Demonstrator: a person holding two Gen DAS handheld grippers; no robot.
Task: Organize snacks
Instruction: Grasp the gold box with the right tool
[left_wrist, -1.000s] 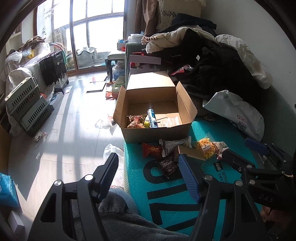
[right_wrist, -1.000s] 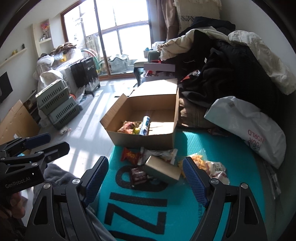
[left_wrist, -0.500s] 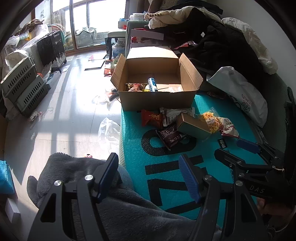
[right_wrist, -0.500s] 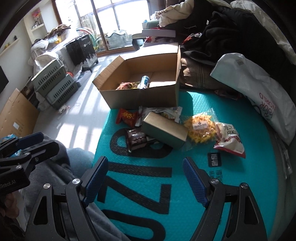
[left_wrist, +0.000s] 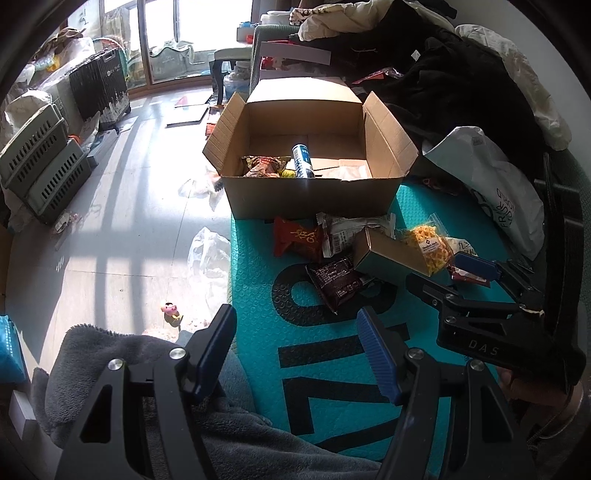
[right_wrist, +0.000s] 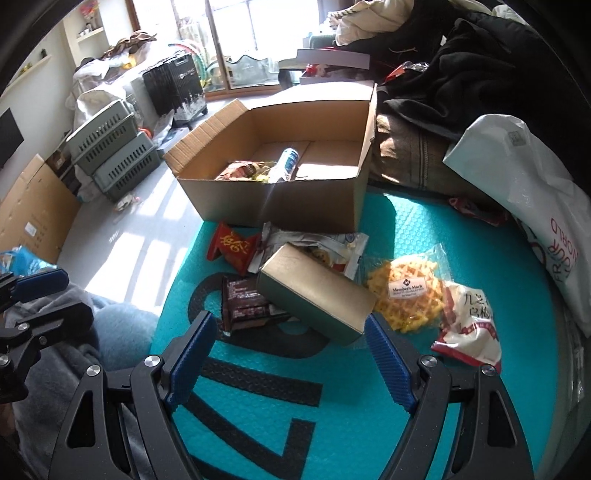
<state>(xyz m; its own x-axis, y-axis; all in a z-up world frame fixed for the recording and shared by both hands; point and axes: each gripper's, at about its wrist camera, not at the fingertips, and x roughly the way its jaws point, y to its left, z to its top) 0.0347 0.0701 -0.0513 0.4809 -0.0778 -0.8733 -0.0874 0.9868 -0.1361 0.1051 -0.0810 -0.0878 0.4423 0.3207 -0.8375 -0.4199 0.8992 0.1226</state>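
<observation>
An open cardboard box (right_wrist: 280, 206) (left_wrist: 310, 201) stands at the far edge of a teal mat (right_wrist: 295, 406). It holds a blue can (right_wrist: 286, 162) and some snack bags. In front of it lie a red snack bag (right_wrist: 232, 247), a white packet (right_wrist: 317, 245), a gold carton (right_wrist: 314, 299), a dark brown packet (right_wrist: 243, 306), a yellow waffle bag (right_wrist: 406, 295) and a white-red bag (right_wrist: 471, 325). My right gripper (right_wrist: 290, 363) is open and empty, just short of the gold carton. My left gripper (left_wrist: 299, 350) is open and empty over the mat's near left edge.
A grey blanket (left_wrist: 110, 369) covers the lap at the near left. Dark clothes (right_wrist: 480, 85) and a white plastic bag (right_wrist: 524, 192) are piled to the right. Grey crates (left_wrist: 40, 162) stand on the sunlit floor at the left. A plastic bag (left_wrist: 208, 254) lies beside the mat.
Both grippers have tilted down and moved closer to the snacks on the mat. The right gripper now frames the gold carton. Both stay open.
</observation>
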